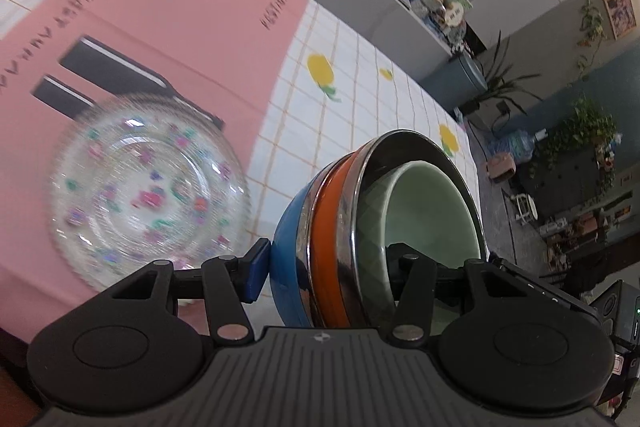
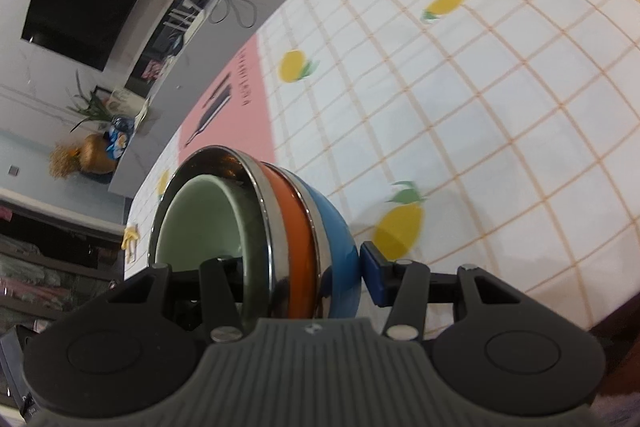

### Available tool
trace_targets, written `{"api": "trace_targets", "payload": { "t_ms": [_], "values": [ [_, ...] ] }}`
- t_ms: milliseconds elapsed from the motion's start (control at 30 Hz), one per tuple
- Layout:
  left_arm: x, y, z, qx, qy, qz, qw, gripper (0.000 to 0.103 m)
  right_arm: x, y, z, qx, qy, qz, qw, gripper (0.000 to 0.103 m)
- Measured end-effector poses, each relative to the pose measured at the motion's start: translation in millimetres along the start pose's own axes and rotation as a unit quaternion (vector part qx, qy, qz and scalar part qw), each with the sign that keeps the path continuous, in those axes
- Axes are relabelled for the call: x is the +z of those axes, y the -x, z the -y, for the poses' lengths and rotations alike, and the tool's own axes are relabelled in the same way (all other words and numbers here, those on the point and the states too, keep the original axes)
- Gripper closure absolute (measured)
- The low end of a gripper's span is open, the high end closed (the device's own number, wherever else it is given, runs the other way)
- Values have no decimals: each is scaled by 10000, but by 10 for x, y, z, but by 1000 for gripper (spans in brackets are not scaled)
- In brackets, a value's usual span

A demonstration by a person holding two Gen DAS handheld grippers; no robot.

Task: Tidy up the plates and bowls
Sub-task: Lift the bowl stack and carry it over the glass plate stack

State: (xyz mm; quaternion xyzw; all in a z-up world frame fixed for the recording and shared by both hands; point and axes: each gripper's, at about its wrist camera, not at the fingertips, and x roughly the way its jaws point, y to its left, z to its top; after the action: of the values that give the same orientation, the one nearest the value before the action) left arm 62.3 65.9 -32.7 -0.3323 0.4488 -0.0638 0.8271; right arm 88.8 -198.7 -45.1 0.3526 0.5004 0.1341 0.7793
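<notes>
A nested stack of bowls is held up between both grippers: a blue bowl outside, an orange one with steel rims inside it, and a pale green bowl innermost. My left gripper is shut on one side of the stack. My right gripper is shut on the other side of the same stack. A clear glass plate with coloured flower spots lies on the pink mat, left of the stack.
The table has a white checked cloth with lemon prints. The table edge drops to the floor on the right of the left wrist view, with plants and a shelf beyond. A counter stands past the table's far end.
</notes>
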Motion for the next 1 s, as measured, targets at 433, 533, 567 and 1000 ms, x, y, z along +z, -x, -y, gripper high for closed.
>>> {"api": "trace_targets", "payload": {
  "t_ms": [433,533,567,1000],
  "values": [
    [292,357,-425,265,403,358,9982,45,-86,-457,-633,192,454,-459,9977,54],
    [345,376,-545,320,500,373,9975,45,-113,-585,-721,188,514,-596,9967,54],
    [362,372,-589,337,529,377,9973,45,-124,-624,-745,183,523,-644,9964,54],
    [390,266,-931,496,959,216,9939,45,-172,-1045,-813,-14,585,-1043,9928,54]
  ]
}}
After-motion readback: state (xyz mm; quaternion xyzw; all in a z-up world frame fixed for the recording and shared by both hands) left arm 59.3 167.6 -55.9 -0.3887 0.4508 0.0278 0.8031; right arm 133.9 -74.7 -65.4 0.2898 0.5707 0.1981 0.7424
